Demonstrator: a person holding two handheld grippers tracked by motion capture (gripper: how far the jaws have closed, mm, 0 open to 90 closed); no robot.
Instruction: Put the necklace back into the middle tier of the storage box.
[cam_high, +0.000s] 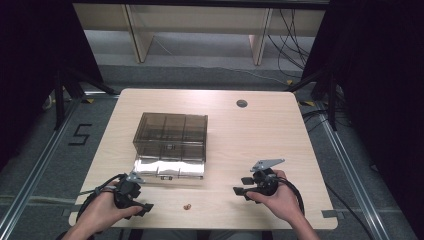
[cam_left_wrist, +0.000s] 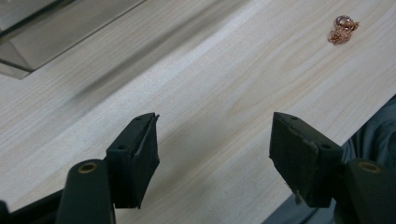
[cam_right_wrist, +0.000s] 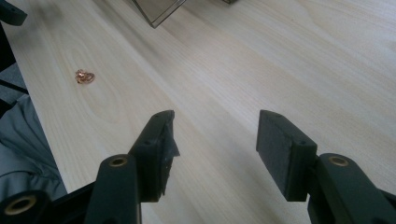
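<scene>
We had both tools low over the near edge of the table (cam_high: 300, 150), both empty with jaws spread apart. The left tool (cam_high: 146, 208) sat nearest the work: the small copper-coloured trinket (cam_high: 187, 206) lay on bare wood just to its right, close to the table's front edge and touching nothing. In the left gripper view the trinket (cam_left_wrist: 343, 29) was ahead and off to the right of the gap between the jaws, so we judged the move would need a swing rightward before any closing. The right tool (cam_high: 240, 187) was farther off, with the trinket to its left; in the right gripper view it (cam_right_wrist: 85, 76) sat well left of the jaw line, near the table edge. So the left hand (cam_high: 102, 212) was nearer, the right hand (cam_high: 280, 197) second. On orientation: the piece looked like a crumpled little clump, slightly taller than wide in the left gripper view, but it was too small for us to call a real long axis or which way it pointed. Farther back, mid-table, stood the smoky compartmented box (cam_high: 170, 135), its clear lid (cam_high: 170, 169) folded down flat toward us, well apart from the trinket. We judged the box the likely destination, compartment unknown.
</scene>
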